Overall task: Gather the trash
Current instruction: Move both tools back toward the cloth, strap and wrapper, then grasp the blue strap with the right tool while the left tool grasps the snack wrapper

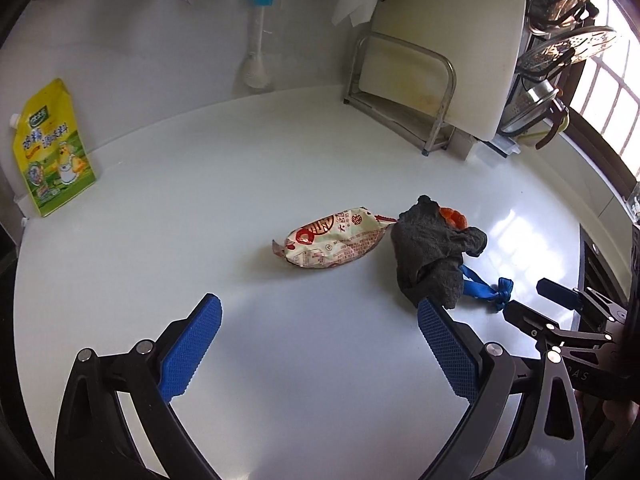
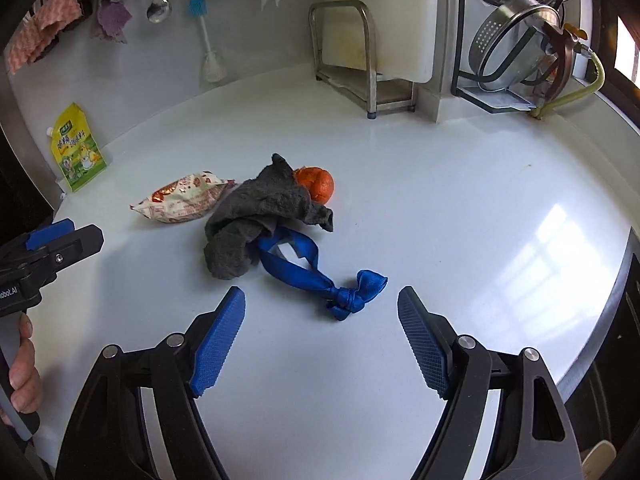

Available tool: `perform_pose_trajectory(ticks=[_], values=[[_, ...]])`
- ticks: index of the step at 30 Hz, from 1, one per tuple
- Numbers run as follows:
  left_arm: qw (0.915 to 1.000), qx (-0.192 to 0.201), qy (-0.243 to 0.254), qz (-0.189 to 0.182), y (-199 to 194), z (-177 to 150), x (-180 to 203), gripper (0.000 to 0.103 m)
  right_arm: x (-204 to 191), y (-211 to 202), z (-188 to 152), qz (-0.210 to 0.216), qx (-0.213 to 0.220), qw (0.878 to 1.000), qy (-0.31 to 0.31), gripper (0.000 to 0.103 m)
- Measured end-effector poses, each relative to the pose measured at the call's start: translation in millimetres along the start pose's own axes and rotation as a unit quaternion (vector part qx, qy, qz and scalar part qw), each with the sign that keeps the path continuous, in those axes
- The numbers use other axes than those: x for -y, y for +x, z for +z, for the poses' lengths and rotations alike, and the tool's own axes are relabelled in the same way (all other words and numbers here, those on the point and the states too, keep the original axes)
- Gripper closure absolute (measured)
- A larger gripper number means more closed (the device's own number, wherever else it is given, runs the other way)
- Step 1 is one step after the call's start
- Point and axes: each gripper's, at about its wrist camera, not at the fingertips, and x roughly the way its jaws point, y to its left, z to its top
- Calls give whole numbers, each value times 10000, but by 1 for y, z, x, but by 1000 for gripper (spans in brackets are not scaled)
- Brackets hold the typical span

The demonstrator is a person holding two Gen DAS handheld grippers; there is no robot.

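Note:
A cream and red snack wrapper (image 1: 334,242) (image 2: 182,200) lies on the white counter. Right of it a dark grey rag (image 1: 432,256) (image 2: 256,216) lies crumpled over an orange peel (image 1: 454,218) (image 2: 318,184). A knotted blue ribbon (image 1: 490,290) (image 2: 320,276) trails from under the rag. My left gripper (image 1: 320,316) is open and empty, short of the wrapper. My right gripper (image 2: 322,312) is open and empty, with the ribbon's knot between its fingertips' line and just beyond. The right gripper shows in the left wrist view (image 1: 552,300); the left gripper shows in the right wrist view (image 2: 64,240).
A yellow seasoning pouch (image 1: 52,148) (image 2: 78,148) leans on the back wall at left. A metal rack (image 1: 404,92) (image 2: 356,68) holds a white cutting board. Strainers and pots (image 2: 516,40) stand at right. Utensils and cloths hang on the wall. The counter edge (image 2: 608,320) runs at right.

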Motion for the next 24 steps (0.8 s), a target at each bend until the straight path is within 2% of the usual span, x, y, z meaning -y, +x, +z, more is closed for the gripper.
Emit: perform_pose_trajectory(ticks=[7,18,24], values=[[9997,-38,235,-57,20,4,3,6,3,29,8,-94,-118,9995,-271,28],[9989,-39,406,-233,32,14,-4,7,-1,51,14,-75,-168,9990,-413,29],[9975,18,616,-346,37,20,-4,6,-8,53,13,-49,-163,9988,-464,62]])
